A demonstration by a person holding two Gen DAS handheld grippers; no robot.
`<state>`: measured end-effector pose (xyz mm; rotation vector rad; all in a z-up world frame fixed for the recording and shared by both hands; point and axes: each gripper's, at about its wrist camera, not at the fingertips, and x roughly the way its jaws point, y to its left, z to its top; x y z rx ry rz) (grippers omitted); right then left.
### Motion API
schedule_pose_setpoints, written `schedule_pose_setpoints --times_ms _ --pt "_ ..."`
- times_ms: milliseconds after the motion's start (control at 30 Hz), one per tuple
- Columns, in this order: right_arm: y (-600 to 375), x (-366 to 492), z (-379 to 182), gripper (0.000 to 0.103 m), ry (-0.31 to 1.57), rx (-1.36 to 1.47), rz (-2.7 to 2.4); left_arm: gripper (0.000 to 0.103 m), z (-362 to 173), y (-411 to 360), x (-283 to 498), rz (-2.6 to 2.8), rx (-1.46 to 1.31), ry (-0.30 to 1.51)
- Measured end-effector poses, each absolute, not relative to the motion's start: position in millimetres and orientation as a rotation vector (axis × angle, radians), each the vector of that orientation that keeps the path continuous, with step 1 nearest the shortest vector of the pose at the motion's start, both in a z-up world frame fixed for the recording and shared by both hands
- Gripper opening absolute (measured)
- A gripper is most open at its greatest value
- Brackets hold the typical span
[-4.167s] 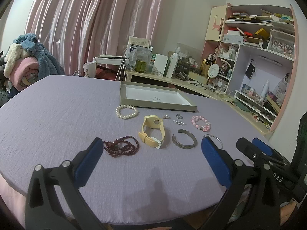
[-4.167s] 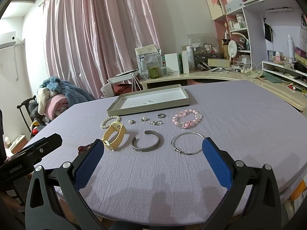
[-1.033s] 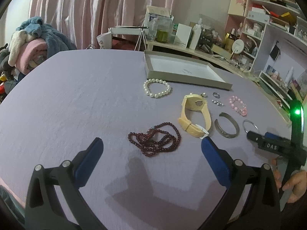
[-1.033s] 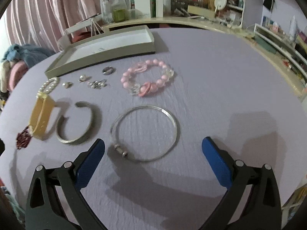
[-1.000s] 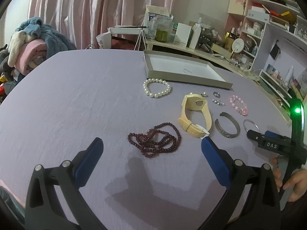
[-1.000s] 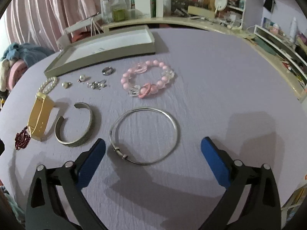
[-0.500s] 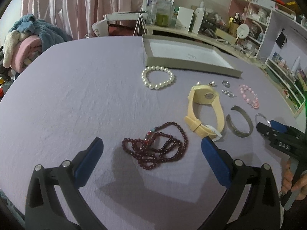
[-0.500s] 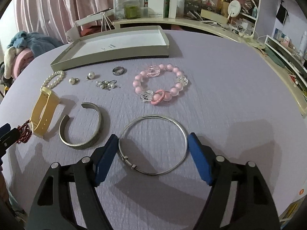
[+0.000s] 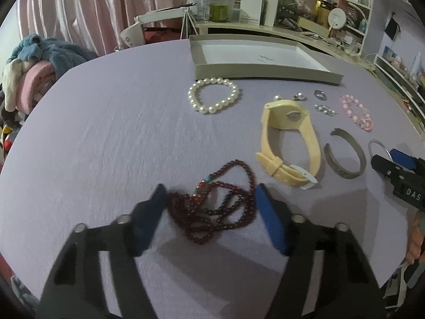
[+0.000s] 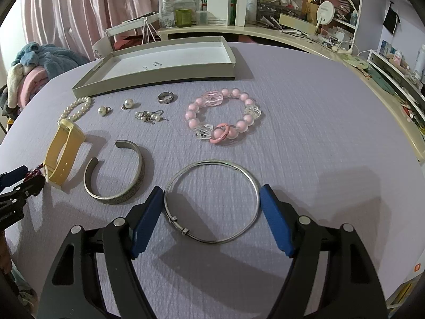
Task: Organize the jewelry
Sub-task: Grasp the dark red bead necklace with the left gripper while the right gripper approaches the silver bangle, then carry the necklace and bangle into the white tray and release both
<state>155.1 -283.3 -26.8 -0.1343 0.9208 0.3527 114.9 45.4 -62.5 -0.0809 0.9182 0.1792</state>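
Left wrist view: left gripper [image 9: 211, 199] straddles the dark red bead necklace [image 9: 215, 206]; its jaws have just been closing, contact unclear.
Right gripper [image 10: 211, 202] brackets the thin silver bangle [image 10: 212, 202], pads at its sides, grip not confirmable. Beyond lie the pink bead bracelet [image 10: 224, 122] and grey tray [image 10: 159, 78].

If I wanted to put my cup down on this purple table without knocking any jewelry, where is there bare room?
The widest bare cloth lies left of the pearl bracelet and the dark red beads. Another free stretch lies right of the pink bracelet and the thin silver bangle. It is crowded between the tray and the two grippers.
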Motion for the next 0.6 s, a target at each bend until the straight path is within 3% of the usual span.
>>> schedule_pose_setpoints --times_ms 67,133,200,600 --pt "-283.6 155.2 -26.9 0.075 0.921 -0.134 0.352 0.046 -60.9 40.5 115.1 0.170 -0.070 0.914" --pt "-283.9 154.8 -26.8 0.075 0.921 -0.132 0.353 0.022 -59.6 35.8 116.1 0.162 -0.060 0.910" --pt "-283.8 154.6 -25.7 0.075 0.923 -0.127 0.357 0.013 -58.4 35.9 116.9 0.148 -0.071 0.913" --pt "-290.7 151.4 1.0 0.075 0.877 -0.064 0.408 0.008 -13.4 59.9 107.5 0.109 -0.133 0.807"
